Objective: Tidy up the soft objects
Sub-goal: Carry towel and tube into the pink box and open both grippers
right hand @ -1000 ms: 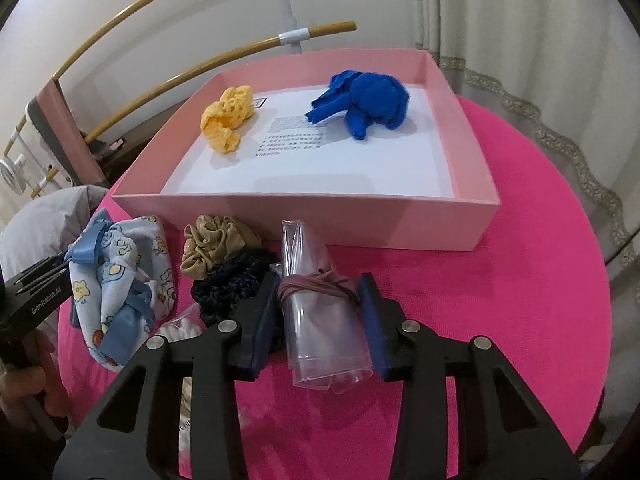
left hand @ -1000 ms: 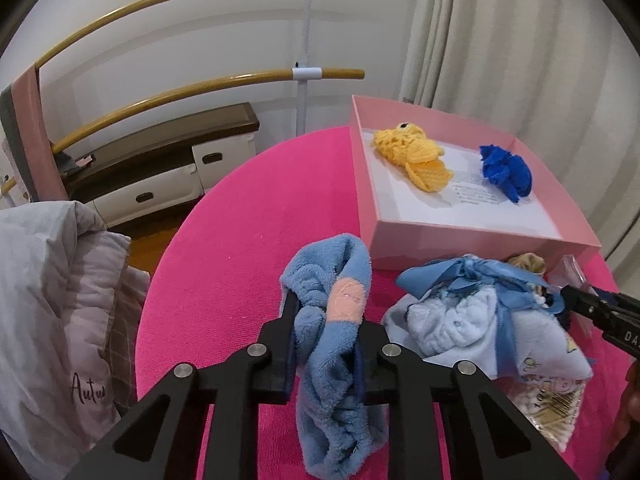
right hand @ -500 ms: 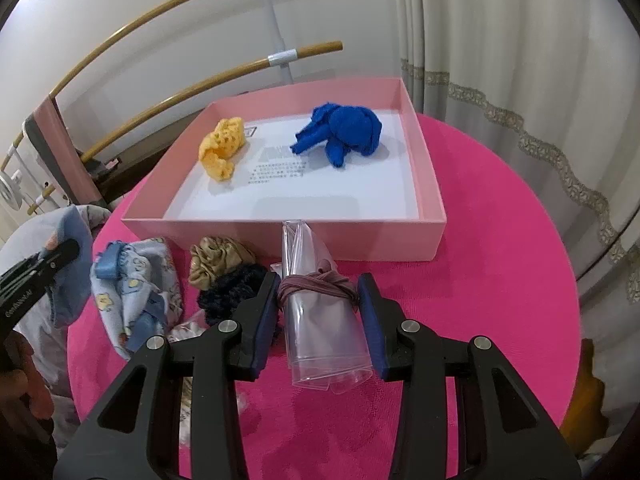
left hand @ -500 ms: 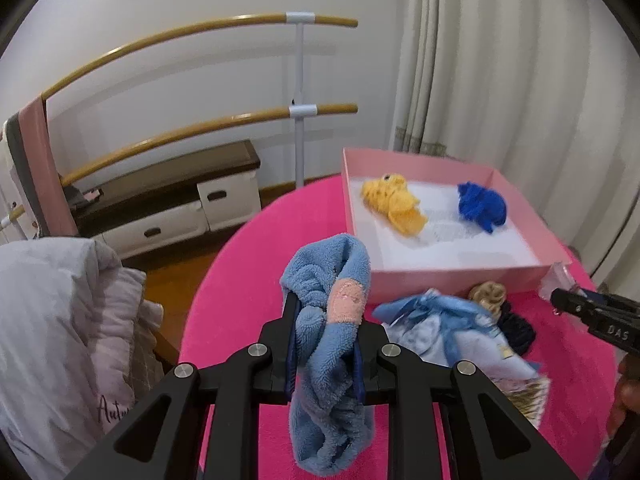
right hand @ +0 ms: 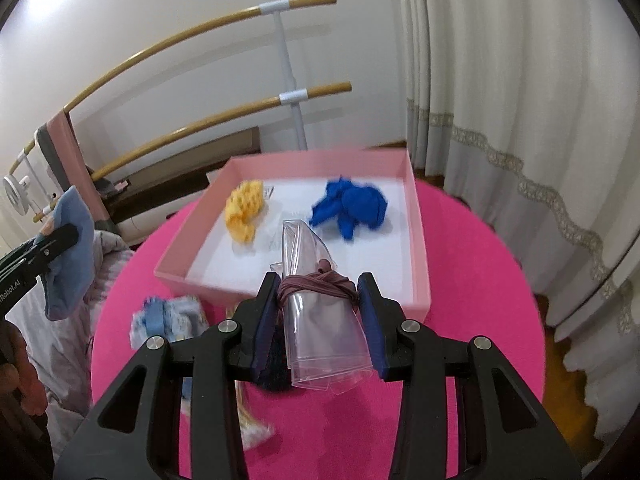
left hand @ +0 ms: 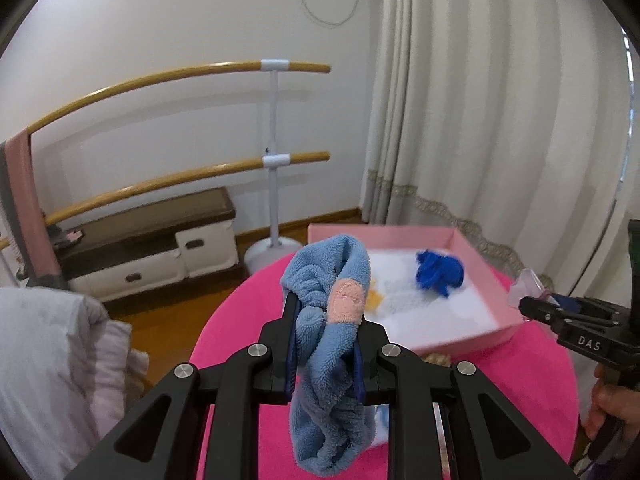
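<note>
My left gripper point(left hand: 325, 320) is shut on a light blue terry headband point(left hand: 326, 360) with a pink patch, held high above the pink round table point(left hand: 240, 312). My right gripper point(right hand: 318, 300) is shut on a clear plastic bag point(right hand: 320, 332) wrapped with a mauve hair tie point(right hand: 316, 285), also lifted above the table. The pink box point(right hand: 420, 248) lies ahead and holds a yellow knitted item point(right hand: 244, 216) and a dark blue soft item point(right hand: 352, 206). The box also shows in the left wrist view point(left hand: 472, 248).
A blue-and-white patterned cloth bundle point(right hand: 168, 318) lies on the table left of the box, with a dark scrunchie point(right hand: 274, 378) partly hidden under my right gripper. A pale quilt point(left hand: 48, 360) lies left of the table. Ballet barres point(left hand: 276, 156) and curtains point(left hand: 480, 120) stand behind.
Both grippers have risen well above the table with their loads. The box and the items on the table now look smaller and farther below.
</note>
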The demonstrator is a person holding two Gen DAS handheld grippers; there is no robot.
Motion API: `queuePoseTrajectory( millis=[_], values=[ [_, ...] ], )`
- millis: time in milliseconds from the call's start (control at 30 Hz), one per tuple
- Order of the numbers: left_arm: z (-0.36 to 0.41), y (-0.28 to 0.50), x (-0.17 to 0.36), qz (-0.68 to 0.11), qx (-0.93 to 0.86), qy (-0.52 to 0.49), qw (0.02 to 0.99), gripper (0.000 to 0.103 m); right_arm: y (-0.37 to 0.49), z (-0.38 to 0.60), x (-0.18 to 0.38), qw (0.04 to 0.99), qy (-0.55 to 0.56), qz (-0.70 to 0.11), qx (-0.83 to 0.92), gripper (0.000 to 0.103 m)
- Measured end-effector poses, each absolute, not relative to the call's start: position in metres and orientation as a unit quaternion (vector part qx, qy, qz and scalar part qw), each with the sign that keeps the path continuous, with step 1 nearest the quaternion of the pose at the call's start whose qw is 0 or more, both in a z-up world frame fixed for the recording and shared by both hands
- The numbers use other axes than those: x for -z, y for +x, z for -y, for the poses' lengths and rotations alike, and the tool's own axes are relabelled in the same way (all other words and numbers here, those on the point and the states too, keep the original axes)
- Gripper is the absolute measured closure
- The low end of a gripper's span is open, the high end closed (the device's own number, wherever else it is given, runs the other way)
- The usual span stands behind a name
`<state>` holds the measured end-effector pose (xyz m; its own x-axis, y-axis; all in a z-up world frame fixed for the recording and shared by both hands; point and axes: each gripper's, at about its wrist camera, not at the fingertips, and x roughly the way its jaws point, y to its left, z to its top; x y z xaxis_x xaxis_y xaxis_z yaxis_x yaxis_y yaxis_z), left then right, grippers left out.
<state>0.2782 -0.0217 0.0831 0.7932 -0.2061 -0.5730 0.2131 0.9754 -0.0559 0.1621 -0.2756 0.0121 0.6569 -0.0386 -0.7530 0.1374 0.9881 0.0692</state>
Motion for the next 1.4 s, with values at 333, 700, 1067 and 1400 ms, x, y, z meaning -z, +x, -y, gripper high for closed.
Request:
queuePoseTrajectory(
  millis=[333, 700, 1067, 1400],
  values=[
    [0.062, 0.335, -0.088, -0.33, 0.162, 0.005, 0.93, 0.085, 0.226, 0.292, -0.02, 0.905, 0.043, -0.42, 0.057, 0.066],
    [0.107, 0.389, -0.046, -0.416, 0.182, 0.01, 0.891, 0.084, 0.264, 0.315, 0.038, 0.872, 0.05, -0.482, 0.067, 0.066],
    [0.127, 0.408, -0.047, -0.432, 0.181, 0.02, 0.884, 0.084, 0.27, 0.321, 0.05, 0.865, 0.048, -0.495, 0.071, 0.066],
    [0.149, 0.411, -0.033, -0.437, 0.176, 0.049, 0.88, 0.072, 0.275, 0.316, 0.053, 0.862, 0.038, -0.499, 0.077, 0.041]
  ],
)
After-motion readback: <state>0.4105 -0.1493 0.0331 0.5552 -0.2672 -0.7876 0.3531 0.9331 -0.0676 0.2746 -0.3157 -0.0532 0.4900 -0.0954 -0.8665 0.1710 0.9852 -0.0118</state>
